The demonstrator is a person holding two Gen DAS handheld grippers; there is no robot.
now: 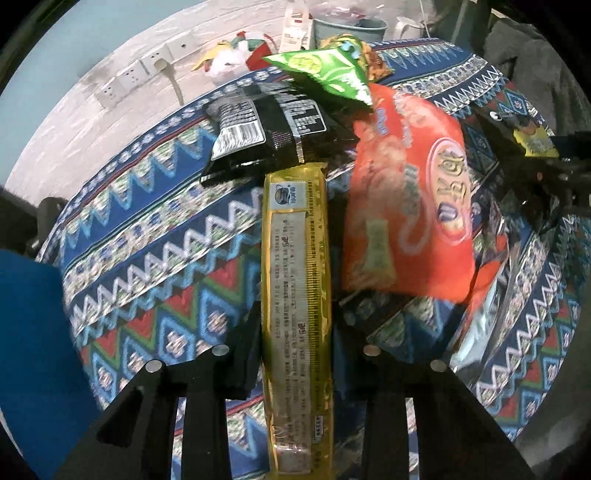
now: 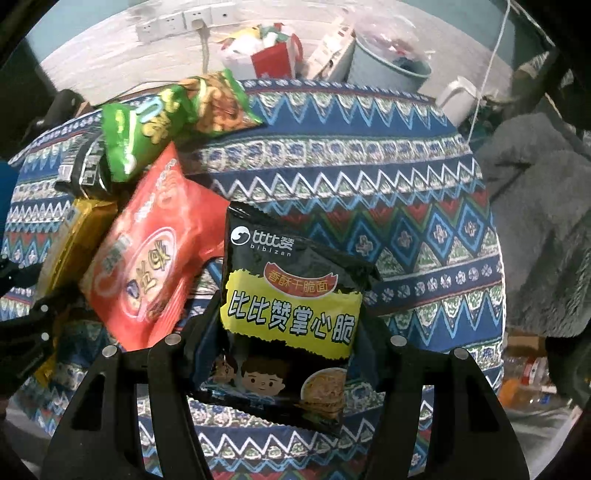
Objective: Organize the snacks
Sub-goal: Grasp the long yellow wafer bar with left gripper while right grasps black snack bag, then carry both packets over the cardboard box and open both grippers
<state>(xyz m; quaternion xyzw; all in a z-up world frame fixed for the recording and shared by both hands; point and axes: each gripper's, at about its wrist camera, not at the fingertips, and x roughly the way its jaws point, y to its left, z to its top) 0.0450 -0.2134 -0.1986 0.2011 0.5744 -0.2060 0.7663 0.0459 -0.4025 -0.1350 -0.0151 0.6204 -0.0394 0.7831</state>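
My left gripper (image 1: 295,325) is shut on a long yellow biscuit pack (image 1: 295,280), held above the patterned tablecloth (image 1: 147,258). Beyond it lie a black packet (image 1: 258,125), a green packet (image 1: 328,70) and an orange-red packet (image 1: 410,192). My right gripper (image 2: 291,325) is shut on a black noodle snack packet (image 2: 291,314) with a yellow label, held over the cloth (image 2: 406,206). In the right wrist view the orange-red packet (image 2: 147,258), yellow pack (image 2: 74,243), green packet (image 2: 140,133) and another green-orange packet (image 2: 221,103) pile at the left.
The left gripper shows at the left edge of the right wrist view (image 2: 22,332). Behind the table stand a grey-blue bucket (image 2: 388,74), a red box (image 2: 277,59), a white jug (image 2: 458,99) and wall sockets (image 2: 173,22). A grey fleece (image 2: 535,221) lies right.
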